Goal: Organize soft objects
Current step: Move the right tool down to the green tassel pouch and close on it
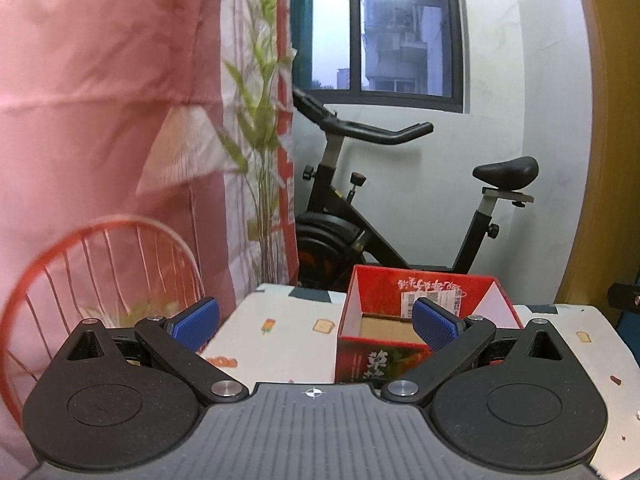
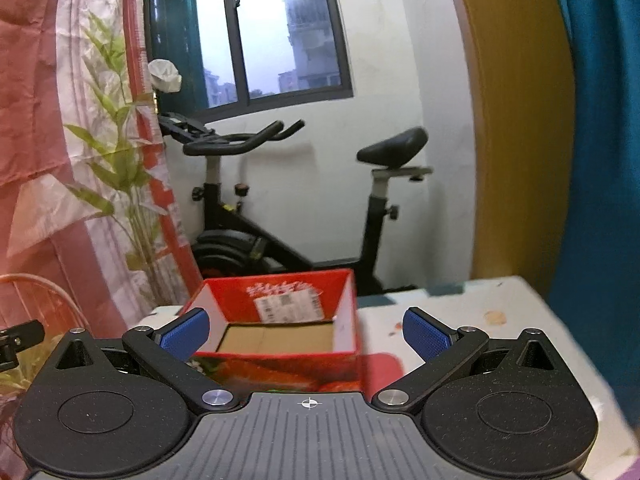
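A red cardboard box (image 1: 424,292) stands open on a table with a white patterned cloth (image 1: 280,336); its inside shows only a brown bottom. My left gripper (image 1: 316,320) is open and empty, with the box just right of its centre. In the right wrist view the same box (image 2: 280,304) sits straight ahead between the fingers of my right gripper (image 2: 306,330), which is open and empty. No soft object shows in either view.
A black exercise bike (image 1: 380,216) stands behind the table under a window. A pink curtain (image 1: 100,100) and a green plant (image 1: 260,140) are at the left. An orange wire chair back (image 1: 104,272) is at the table's left. A yellow wall edge (image 2: 516,120) is at the right.
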`<state>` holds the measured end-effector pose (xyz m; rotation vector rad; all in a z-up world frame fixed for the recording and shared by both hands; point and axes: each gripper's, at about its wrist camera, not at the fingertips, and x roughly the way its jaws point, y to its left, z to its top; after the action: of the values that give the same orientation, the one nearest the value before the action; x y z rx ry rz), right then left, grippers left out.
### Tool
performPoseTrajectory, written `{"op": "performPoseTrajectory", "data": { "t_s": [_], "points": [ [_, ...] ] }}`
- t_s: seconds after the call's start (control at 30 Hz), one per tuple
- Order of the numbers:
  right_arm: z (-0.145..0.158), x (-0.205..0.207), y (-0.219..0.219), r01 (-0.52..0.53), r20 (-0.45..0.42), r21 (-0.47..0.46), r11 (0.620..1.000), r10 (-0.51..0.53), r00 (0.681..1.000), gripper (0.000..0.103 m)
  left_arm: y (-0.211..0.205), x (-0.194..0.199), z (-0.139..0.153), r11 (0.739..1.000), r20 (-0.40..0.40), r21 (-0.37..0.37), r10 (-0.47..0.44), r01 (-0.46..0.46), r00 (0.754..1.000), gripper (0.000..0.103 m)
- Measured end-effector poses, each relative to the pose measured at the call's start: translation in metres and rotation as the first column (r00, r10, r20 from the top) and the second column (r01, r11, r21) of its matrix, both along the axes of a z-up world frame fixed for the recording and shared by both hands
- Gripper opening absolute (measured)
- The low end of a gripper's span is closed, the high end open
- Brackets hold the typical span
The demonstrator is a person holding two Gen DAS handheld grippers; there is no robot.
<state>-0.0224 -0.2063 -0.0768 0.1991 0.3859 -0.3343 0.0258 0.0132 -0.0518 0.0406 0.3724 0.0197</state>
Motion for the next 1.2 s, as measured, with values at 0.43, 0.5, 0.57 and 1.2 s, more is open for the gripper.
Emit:
{"op": "performPoseTrajectory", "data": {
  "t_s": [0.43, 0.5, 0.57, 1.2],
  "points": [
    [-0.103, 0.037, 0.000, -0.040, -0.146, -0.036, 0.999, 0.034, 0.989, 0.103, -0.001, 0.028, -0.079, 0.998, -0.084, 0.019, -0.052, 0.054, 0.995, 0.103],
    [-0.113, 0.039, 0.000, -0.051, -0.151, -0.036, 0.998, 0.045, 0.988, 0.103, -0.002, 0.032, -0.089, 0.997, -0.108, 0.020, -0.073, 0.076, 0.992, 0.103],
    [-0.122, 0.041, -0.003, -0.047, -0.170, -0.028, 0.999, 0.041, 0.985, 0.103, -0.004, 0.036, -0.099, 0.996, -0.135, 0.021, -0.087, 0.091, 0.987, 0.103],
    [-0.177, 0.055, -0.010, -0.238, -0.245, 0.063, 0.969, 0.246, 0.938, 0.070, -0.011, 0.072, -0.153, 0.980, -0.311, -0.129, -0.184, 0.151, 0.932, 0.089]
  ]
}}
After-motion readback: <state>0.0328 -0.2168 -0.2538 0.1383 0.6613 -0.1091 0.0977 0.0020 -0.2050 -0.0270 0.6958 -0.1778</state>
